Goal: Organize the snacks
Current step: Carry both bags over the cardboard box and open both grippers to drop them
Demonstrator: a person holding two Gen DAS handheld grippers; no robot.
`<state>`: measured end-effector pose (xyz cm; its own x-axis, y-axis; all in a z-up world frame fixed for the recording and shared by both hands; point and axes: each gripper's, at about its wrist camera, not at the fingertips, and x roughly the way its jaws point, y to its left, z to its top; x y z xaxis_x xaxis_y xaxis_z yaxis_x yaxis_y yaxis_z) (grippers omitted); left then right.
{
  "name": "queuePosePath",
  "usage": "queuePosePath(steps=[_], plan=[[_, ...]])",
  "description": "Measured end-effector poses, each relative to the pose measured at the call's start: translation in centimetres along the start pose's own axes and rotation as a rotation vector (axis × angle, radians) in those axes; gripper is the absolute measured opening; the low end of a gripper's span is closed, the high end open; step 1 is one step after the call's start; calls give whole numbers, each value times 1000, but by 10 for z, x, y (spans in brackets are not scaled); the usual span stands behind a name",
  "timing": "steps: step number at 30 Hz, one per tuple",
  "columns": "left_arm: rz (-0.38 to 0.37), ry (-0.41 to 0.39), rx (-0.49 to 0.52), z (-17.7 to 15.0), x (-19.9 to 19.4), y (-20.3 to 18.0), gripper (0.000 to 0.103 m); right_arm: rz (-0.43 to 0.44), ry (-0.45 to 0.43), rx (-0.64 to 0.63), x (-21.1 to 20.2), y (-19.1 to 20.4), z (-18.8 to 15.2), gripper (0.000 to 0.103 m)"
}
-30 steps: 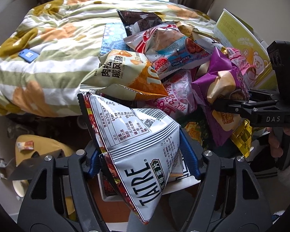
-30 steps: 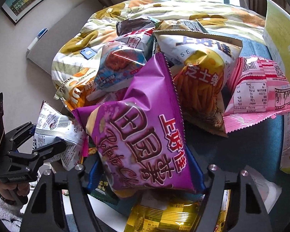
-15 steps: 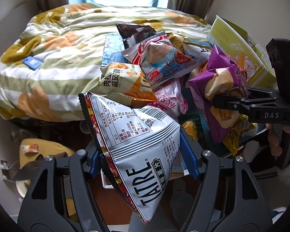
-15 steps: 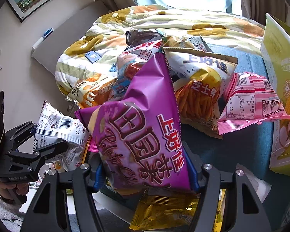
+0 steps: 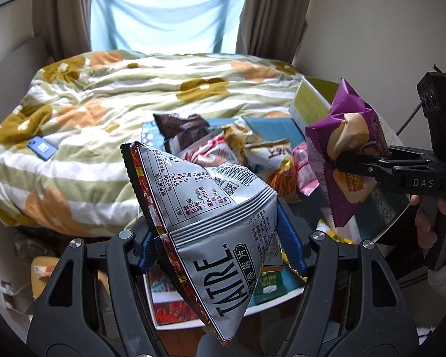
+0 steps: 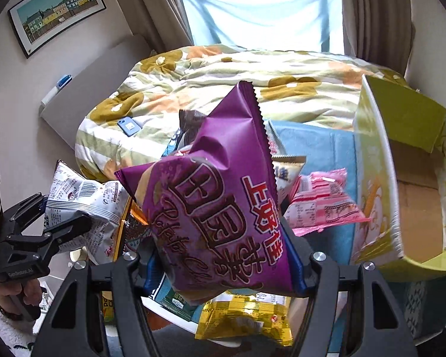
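Both grippers have risen with their bags, the snack pile now lower and farther. Left wrist view: the left gripper (image 5: 220,245) pinches the silver TATRE bag (image 5: 211,223) above a white tray (image 5: 175,321); the snack pile (image 5: 238,151) lies far, beside the floral duvet (image 5: 104,113). Right wrist view: the right gripper (image 6: 223,263), jaws just closed further, pinches the purple chip bag (image 6: 223,202); a green box (image 6: 413,184) stands open at right.
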<state>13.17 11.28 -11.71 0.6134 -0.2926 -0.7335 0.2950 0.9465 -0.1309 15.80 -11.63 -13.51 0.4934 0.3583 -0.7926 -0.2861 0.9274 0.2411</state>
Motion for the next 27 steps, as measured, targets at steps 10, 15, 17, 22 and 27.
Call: queuePosePath(steps=[10,15,17,22,27], plan=[[-32,-123,56,119,45,-97,65,-134,-139,93,-63,-89,50,62],[-83,-128,54,177,96,-172,65,-176,-147,138,-84,-168,76,62],[-105,-105,54,196,124,-202,65,-188,-153,153,-90,-198,83,62],[-129,-27,36,227,194,-257,67,-201,-144,190,-96,-268,102,62],[-100,32,51,240,245,-291,102,-194,-95,221,-85,-311,109,62]])
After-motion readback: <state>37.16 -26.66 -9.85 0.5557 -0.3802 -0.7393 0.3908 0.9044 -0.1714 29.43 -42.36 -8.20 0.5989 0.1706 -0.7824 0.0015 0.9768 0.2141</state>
